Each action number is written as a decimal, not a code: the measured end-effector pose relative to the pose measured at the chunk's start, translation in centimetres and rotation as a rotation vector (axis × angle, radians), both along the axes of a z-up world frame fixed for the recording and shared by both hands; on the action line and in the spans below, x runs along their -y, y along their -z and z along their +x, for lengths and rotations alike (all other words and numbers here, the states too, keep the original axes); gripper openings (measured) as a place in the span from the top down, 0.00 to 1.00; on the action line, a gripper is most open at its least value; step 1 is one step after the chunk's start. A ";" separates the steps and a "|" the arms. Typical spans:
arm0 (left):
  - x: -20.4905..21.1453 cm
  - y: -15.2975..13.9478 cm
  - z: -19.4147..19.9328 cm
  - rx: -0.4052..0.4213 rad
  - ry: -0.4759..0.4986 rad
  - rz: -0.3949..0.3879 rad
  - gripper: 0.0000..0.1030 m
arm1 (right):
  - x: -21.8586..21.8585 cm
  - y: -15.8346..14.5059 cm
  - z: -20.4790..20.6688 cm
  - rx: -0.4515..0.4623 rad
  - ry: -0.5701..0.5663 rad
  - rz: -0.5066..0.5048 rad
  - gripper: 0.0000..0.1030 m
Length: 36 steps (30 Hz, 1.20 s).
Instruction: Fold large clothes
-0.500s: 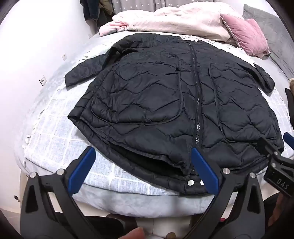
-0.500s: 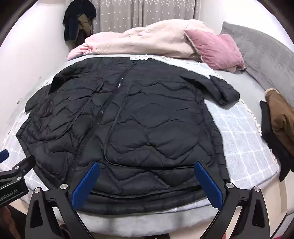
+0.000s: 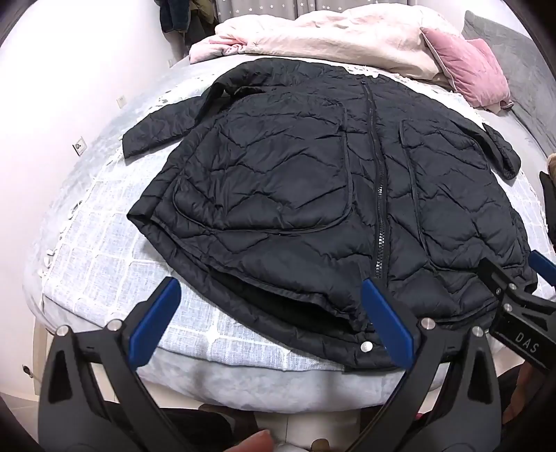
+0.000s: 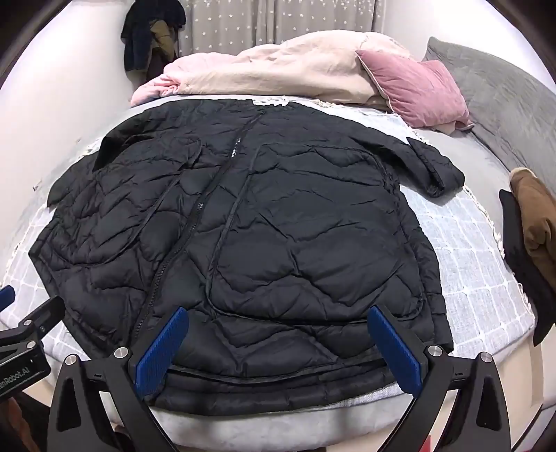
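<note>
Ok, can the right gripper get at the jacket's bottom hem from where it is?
Probably yes. The right gripper hangs open just above the black jacket, whose hem lies exposed at the bed's near edge, nothing between.

A home bedroom: a bed (image 4: pixel 486 285) with a pink pillow (image 4: pixel 417 87), rumpled duvet (image 4: pixel 278 69) and curtains (image 4: pixel 278 21).

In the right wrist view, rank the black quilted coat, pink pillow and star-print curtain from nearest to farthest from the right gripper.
From the right gripper:
1. Black quilted coat: directly ahead, its hem between the open fingers.
2. Pink pillow: far right, at the head of the bed.
3. Star-print curtain: behind the bed, at the top.
</note>
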State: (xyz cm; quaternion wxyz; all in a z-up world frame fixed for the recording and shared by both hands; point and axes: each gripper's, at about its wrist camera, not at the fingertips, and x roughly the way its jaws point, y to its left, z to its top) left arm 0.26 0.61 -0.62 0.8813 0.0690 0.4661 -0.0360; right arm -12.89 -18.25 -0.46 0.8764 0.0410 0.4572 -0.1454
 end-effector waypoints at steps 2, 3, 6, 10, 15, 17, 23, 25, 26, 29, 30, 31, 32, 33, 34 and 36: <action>0.1 -0.1 -0.1 0.000 0.002 -0.002 0.00 | 0.1 0.0 -0.1 -0.004 -0.004 0.000 0.00; 0.0 -0.1 -0.1 0.001 0.003 -0.003 0.00 | 0.1 0.1 0.0 -0.006 -0.004 0.000 0.00; 0.1 -0.1 -0.1 -0.001 0.005 -0.005 0.00 | 0.1 0.2 -0.2 -0.005 0.000 -0.002 0.00; 0.3 -0.2 -0.2 0.001 0.011 -0.005 0.00 | 0.3 0.1 -0.1 -0.009 0.006 0.000 0.00; 0.5 -0.1 -0.2 -0.007 0.017 -0.009 0.00 | 0.4 -0.1 -0.1 -0.006 0.007 -0.001 0.00; 0.6 0.0 -0.2 -0.012 0.020 -0.013 0.00 | 0.4 -0.1 -0.1 -0.008 0.007 -0.002 0.00; 0.6 0.1 -0.1 -0.017 0.028 -0.020 0.00 | 0.5 -0.1 -0.1 -0.008 0.008 -0.001 0.00; 0.7 0.1 -0.1 -0.021 0.031 -0.024 0.00 | 0.5 -0.1 -0.2 -0.007 0.006 -0.001 0.00; 0.7 0.1 0.0 -0.023 0.032 -0.025 0.00 | 0.5 -0.1 -0.2 -0.006 0.006 -0.001 0.00; 0.7 0.1 0.0 -0.025 0.035 -0.028 0.00 | 0.5 -0.1 -0.2 -0.006 0.004 0.000 0.00; 0.7 0.1 0.0 -0.025 0.034 -0.028 0.00 | 0.5 -0.1 -0.1 -0.007 0.003 -0.001 0.00; 0.7 0.1 0.0 -0.026 0.034 -0.029 0.00 | 0.4 -0.1 -0.1 -0.007 0.004 -0.001 0.00; 0.7 0.1 0.0 -0.027 0.034 -0.029 0.00 | 0.4 -0.1 -0.1 -0.008 0.004 -0.001 0.00; 0.8 0.1 0.0 -0.027 0.034 -0.028 0.00 | 0.4 -0.1 -0.1 -0.008 0.005 -0.001 0.00; 0.8 0.1 0.1 -0.028 0.034 -0.027 0.00 | 0.4 -0.1 -0.1 -0.009 0.005 -0.001 0.00; 0.6 0.2 0.2 -0.031 0.035 -0.027 0.00 | 0.4 -0.1 -0.1 -0.008 0.005 -0.001 0.00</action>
